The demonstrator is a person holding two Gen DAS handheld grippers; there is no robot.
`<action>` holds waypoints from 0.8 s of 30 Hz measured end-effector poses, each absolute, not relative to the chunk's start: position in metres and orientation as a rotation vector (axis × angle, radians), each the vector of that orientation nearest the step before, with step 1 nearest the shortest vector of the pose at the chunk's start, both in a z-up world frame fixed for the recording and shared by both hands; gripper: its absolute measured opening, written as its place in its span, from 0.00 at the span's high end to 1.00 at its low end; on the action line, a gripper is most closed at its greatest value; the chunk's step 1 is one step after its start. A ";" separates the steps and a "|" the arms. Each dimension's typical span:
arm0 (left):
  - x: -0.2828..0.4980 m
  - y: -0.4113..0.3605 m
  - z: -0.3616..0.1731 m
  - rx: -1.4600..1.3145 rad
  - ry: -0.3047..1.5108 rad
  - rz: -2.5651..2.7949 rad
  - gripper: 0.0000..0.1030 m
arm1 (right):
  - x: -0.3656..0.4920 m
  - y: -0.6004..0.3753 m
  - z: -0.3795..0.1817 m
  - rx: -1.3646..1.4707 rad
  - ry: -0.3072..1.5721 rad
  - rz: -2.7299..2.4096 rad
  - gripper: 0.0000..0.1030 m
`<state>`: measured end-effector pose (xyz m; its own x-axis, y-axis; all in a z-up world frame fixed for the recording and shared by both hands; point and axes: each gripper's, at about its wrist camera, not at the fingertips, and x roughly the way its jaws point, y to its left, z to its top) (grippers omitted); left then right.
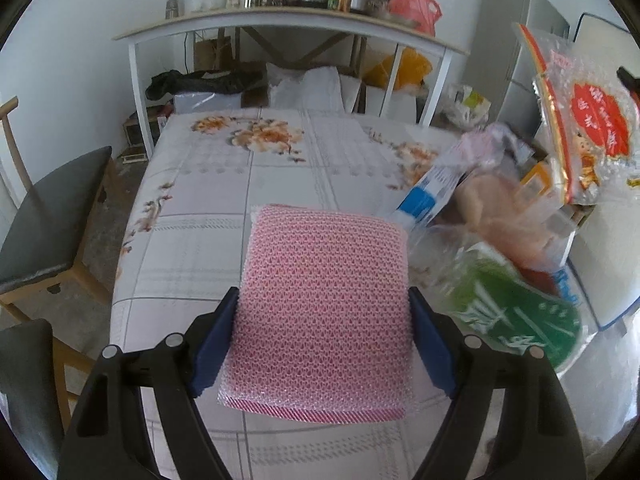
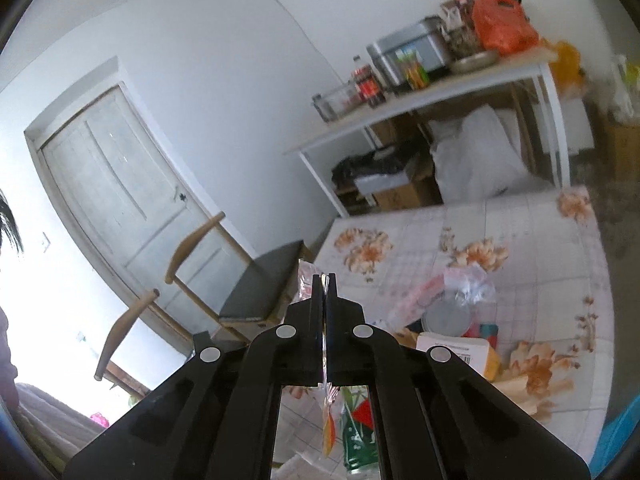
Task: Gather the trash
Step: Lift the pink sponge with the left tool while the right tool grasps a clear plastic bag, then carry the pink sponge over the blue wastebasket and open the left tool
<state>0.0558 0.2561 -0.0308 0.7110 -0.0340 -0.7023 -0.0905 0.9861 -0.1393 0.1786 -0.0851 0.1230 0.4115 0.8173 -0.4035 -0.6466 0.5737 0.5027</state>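
A pink mesh foam pad (image 1: 324,296) hangs over the floral tablecloth (image 1: 200,200), and my left gripper (image 1: 323,300) is shut on it, one blue pad pressing each side. To the right lies a heap of trash: a blue-and-white packet (image 1: 424,196), a green printed bag (image 1: 516,320) and clear wrappers. A clear snack bag with a red label (image 1: 588,128) hangs in the air at the far right. My right gripper (image 2: 325,280) is shut on that bag's thin film, which trails below the jaws (image 2: 329,420). The heap (image 2: 460,304) and a small carton (image 2: 456,350) lie to its right.
A white side table (image 1: 280,24) with a steel pot, jars and a red bag stands behind the table, with boxes and bags beneath it. A dark-seated wooden chair (image 1: 52,216) stands at the left edge. A pale door (image 2: 116,196) is in the wall beyond the chair.
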 end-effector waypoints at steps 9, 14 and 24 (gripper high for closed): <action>0.042 0.218 0.026 -0.203 0.644 -0.131 0.23 | 0.145 -0.156 0.143 0.309 0.558 0.763 1.00; 0.061 0.163 0.054 -0.207 0.596 -0.325 0.23 | 0.119 -0.219 0.144 0.339 0.507 0.586 1.00; 0.141 -0.013 0.068 -0.186 0.709 -0.733 0.23 | 0.072 -0.340 0.100 0.404 0.535 0.151 1.00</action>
<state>0.1413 -0.0131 0.0679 0.5253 -0.6687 -0.5262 0.5484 0.7389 -0.3915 0.0716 -0.3401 0.0997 0.8515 0.2433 -0.4645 -0.0354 0.9105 0.4120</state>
